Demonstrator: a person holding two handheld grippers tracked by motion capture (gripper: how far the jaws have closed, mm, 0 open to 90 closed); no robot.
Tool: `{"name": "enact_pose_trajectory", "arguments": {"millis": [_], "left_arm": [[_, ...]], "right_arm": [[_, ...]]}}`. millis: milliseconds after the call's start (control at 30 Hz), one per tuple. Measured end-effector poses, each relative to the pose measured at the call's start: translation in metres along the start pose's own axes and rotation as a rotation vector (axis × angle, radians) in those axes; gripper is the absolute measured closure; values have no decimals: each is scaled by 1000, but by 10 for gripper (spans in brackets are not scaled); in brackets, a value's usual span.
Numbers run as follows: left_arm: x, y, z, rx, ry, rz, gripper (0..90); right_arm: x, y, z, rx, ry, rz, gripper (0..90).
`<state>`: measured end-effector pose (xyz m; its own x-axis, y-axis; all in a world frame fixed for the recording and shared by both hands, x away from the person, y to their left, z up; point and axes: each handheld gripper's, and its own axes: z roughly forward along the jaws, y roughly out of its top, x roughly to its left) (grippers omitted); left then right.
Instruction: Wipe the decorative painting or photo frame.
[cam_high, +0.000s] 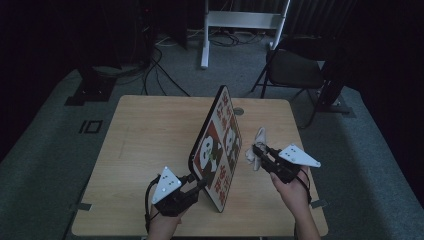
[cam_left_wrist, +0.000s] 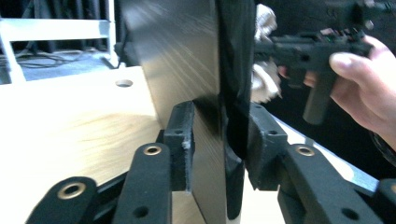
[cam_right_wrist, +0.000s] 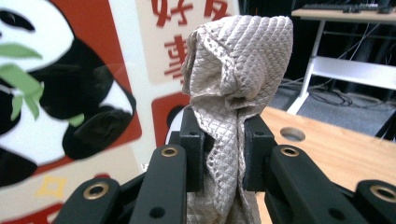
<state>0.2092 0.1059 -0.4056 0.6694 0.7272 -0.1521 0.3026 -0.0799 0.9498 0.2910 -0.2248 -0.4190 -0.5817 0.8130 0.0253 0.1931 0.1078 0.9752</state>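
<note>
We are working with two black claws: the left claw (cam_high: 200, 184) and right claw (cam_high: 257, 149) are each carrying a grey three-cornered plate, brass-ringed screw holes along the jaws, and a trailing black cable.

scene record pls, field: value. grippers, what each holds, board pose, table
left gripper: shut on the near lower edge of the panda board, a jaw on each face
right gripper: shut on the cloth, which bunches above the jaws
board pose: stood on edge on the table, tilted, printed face toward the right gripper
cloth vs board: close to the printed face; contact cannot be told
board back: dark, plain
table: light wood, round hole near the far edge
</note>
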Motion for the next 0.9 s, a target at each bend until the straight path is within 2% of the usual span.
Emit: {"name": "enact_pose_trajectory", "arguments": {"millis": [167,267,300,367,400,433,533,600,633,667,700,733,833,900], "left_arm": [[12,1,-7,-4,35,-8,729],[24,2,-9,-6,38,-14,756],[28,3,-10,-4,30,-14,764],[37,4,-12,-1,7,-41,775],[42,5,-13,1,-16,-48,779],[45,5,-14,2,-17,-51,781],[52,7,-16,18,-34,-36,781],[57,8,-17,16,-85,-30,785],[59,7,-18,14,-89,-30,786],[63,7,-18,17,-113,-37,787],[65,7,-19,21,-112,-29,787],[69,7,-20,17,-131,-40,788],[76,8,-22,14,-166,-25,791],[80,8,-23,16,-195,-34,794]], "right_arm": [[-2,-6,-3,12,-13,8,747],[-4,-7,-6,11,-19,9,747],[-4,-7,-7,9,-21,11,747],[-5,-7,-10,3,-25,14,748],[-6,-7,-12,0,-29,12,747],[-6,-6,-14,-3,-32,13,748],[-9,-6,-19,-10,-43,17,748],[-11,-5,-22,-15,-52,19,748],[-13,-5,-24,-15,-56,19,748],[-14,-5,-25,-16,-62,20,748],[-15,-5,-26,-19,-64,21,748],[-16,-5,-28,-20,-68,23,748],[-18,-6,-31,-26,-76,25,748],[-19,-6,-33,-27,-82,29,748]]}}
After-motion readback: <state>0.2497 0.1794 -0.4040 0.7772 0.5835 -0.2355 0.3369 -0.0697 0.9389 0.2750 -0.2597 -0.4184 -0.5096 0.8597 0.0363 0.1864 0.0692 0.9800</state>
